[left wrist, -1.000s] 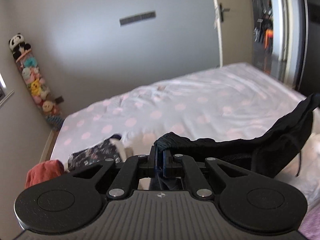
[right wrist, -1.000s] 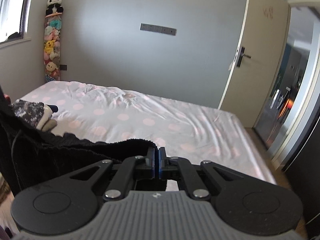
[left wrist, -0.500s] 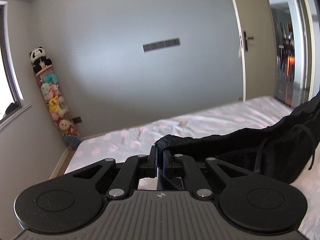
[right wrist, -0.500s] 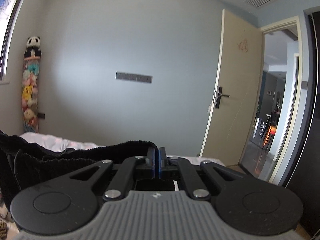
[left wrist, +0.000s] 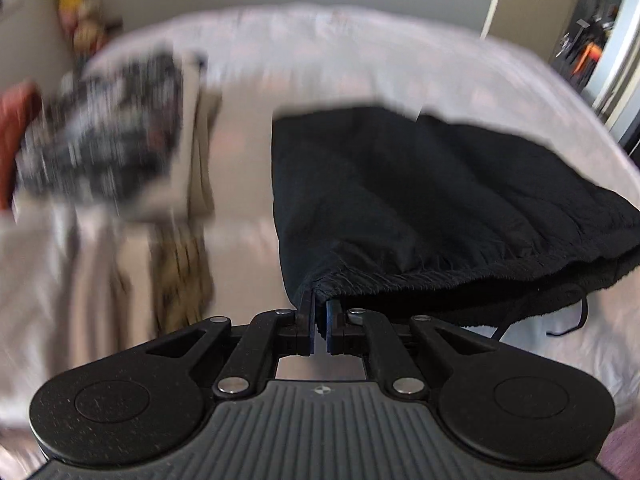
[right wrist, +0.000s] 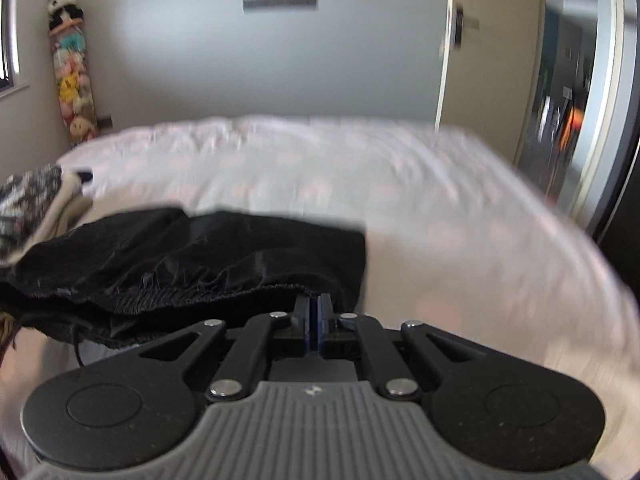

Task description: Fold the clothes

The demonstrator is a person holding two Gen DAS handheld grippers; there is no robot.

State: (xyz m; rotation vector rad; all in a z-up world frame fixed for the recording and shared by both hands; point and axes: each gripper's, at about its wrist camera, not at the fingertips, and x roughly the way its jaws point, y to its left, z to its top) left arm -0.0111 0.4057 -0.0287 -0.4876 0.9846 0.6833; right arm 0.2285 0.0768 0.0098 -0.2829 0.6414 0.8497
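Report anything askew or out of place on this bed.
Nothing stands out. The black garment lies spread on the bed, its waistband pinched by the left gripper and right gripper. A folded stack sits beside it, blurred.

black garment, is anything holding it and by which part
Both grippers hold the black garment. The left gripper pinches one end of its gathered waistband, and the right gripper pinches the other end.

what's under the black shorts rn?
The black shorts lie on the pink-dotted bedsheet, waistband pinched by the left gripper and right gripper. Anything beneath the fabric is covered.
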